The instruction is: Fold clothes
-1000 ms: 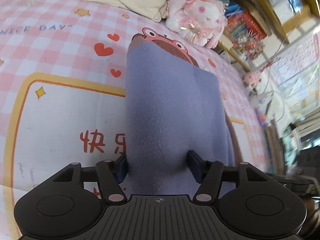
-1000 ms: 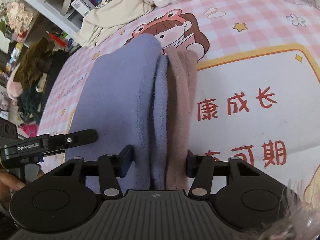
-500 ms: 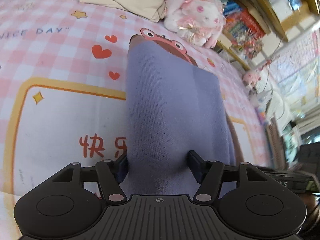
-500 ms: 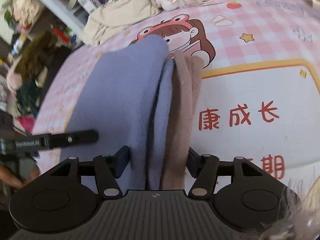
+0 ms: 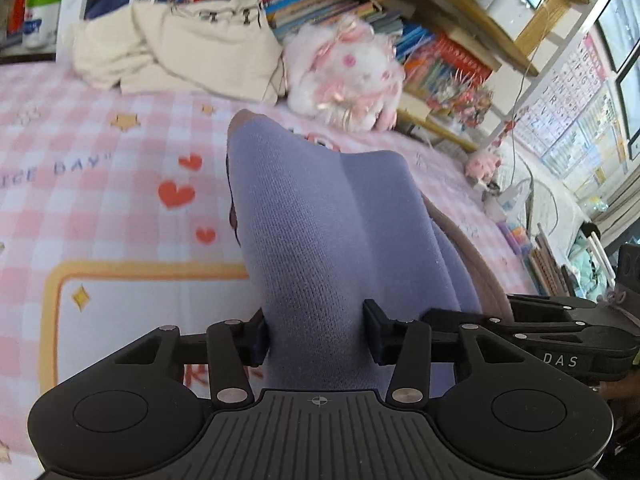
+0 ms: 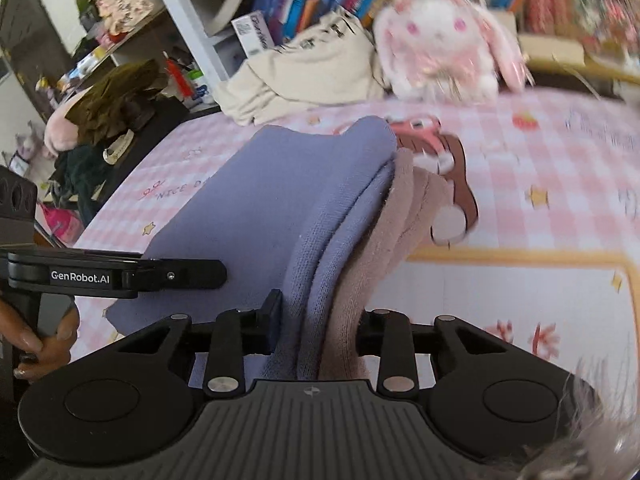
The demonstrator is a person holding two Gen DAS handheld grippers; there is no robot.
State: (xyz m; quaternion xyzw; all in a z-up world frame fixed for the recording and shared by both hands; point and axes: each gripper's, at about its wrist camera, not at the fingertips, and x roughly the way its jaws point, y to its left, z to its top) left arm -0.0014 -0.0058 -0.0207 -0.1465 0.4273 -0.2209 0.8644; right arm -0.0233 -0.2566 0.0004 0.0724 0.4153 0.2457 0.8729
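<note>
Folding looks well advanced: lavender knit garment [image 5: 320, 232] is already doubled into layers and is raised off the pink checked sheet [image 5: 100, 200], near edge toward the plush rabbit [image 5: 344, 76]; final fold and set-down remain (judgement). Left gripper [image 5: 316, 332] and right gripper [image 6: 318, 324] each have jaws closing on the bunched fabric between them. Only the right wrist view shows the mauve-brown layer [image 6: 384, 240] beside the lavender plies, and the hand [image 6: 36, 340] on the left gripper's handle.

We see a bed [image 5: 100, 216] under a pink checked sheet with hearts and stars. Behind it stand crowded bookshelves [image 5: 432, 56], with a white plush rabbit [image 5: 344, 76] and a cream cloth heap [image 5: 180, 48] at their foot. Daylight enters through a window [image 5: 624, 20] on the right.
</note>
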